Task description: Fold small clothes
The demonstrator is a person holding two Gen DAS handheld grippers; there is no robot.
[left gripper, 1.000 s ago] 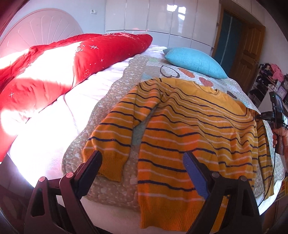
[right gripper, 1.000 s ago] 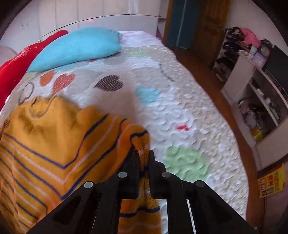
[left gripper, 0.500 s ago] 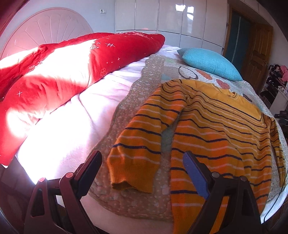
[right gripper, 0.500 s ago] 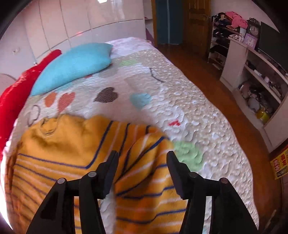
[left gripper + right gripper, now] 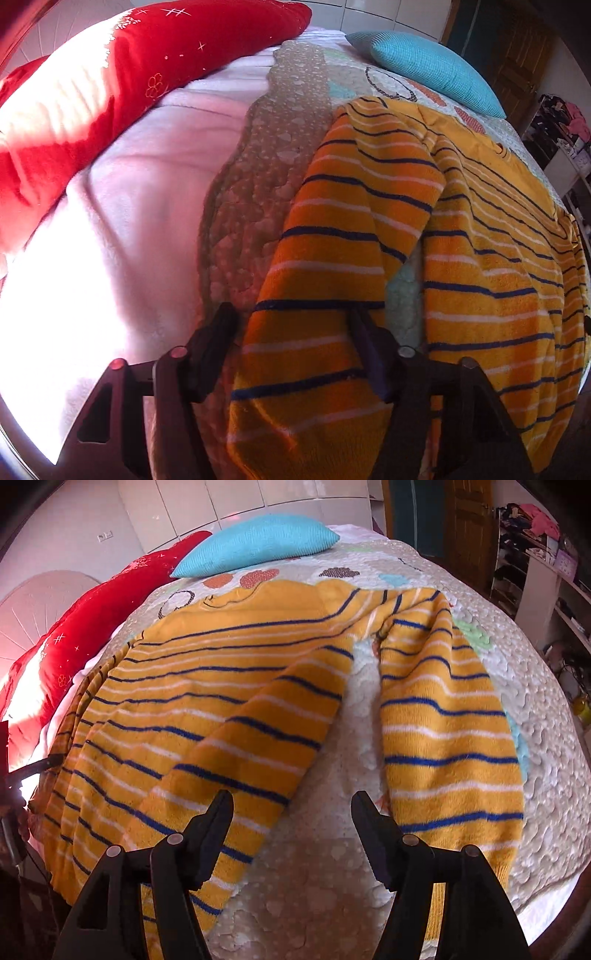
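Left gripper [image 5: 291, 325] newly astride sweater [image 5: 480, 258] sleeve [image 5: 332, 295], jaws narrowing.

No readable text, label, brand or number in either view. Quilt [image 5: 532, 709] carries only heart and ring shapes; red duvet [image 5: 122, 70] only small star and flower motifs; sweater [image 5: 207, 709] only stripes. Shelf [image 5: 565, 590] items at right too small and blurred to read.
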